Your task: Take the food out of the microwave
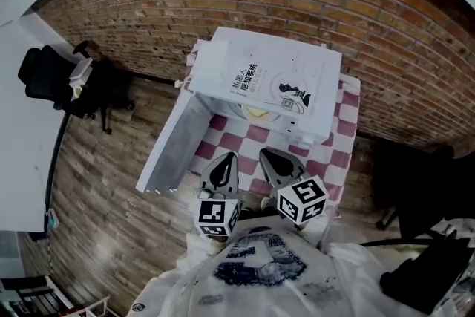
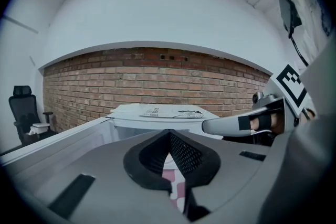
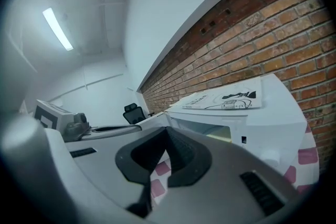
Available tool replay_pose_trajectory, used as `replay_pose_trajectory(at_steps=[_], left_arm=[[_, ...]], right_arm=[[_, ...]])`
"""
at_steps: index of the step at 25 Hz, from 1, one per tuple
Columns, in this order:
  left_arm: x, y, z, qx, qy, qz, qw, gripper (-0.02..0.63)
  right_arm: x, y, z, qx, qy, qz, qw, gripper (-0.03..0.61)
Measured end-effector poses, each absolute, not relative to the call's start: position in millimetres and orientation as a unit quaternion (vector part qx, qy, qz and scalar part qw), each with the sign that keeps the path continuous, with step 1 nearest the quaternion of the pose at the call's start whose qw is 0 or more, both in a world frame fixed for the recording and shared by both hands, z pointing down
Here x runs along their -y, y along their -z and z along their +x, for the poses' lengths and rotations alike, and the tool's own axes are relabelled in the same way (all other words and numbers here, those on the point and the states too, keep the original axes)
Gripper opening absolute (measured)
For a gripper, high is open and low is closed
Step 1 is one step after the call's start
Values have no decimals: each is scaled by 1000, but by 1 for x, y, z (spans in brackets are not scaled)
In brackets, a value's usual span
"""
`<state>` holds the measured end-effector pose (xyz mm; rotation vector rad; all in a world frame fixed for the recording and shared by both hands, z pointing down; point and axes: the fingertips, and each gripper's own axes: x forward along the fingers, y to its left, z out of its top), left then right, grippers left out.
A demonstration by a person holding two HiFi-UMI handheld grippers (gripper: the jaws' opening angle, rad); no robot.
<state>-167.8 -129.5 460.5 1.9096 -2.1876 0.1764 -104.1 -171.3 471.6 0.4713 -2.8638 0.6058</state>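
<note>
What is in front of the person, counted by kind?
Grippers: 2, the left gripper and the right gripper
Microwave: 1, door open
Checked cloth: 1
Total: 4

A small table [image 1: 347, 131] is draped edge to edge in a pink-and-white checked cloth [image 1: 326, 159]. Directly on the cloth sits a boxy white microwave oven [image 1: 274, 78], filling its far half, with its door [image 1: 174, 148] swung open out past the cloth's left edge.
</note>
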Motion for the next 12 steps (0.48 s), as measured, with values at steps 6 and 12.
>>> replay_pose_trajectory(at_steps=[6, 12], left_arm=[[142, -464, -165, 726, -63, 673, 121, 8], [161, -467, -174, 700, -68, 701, 121, 8]], right_arm=[[181, -475, -97, 955, -211, 190, 87, 14], [196, -478, -102, 946, -215, 230, 83, 13]])
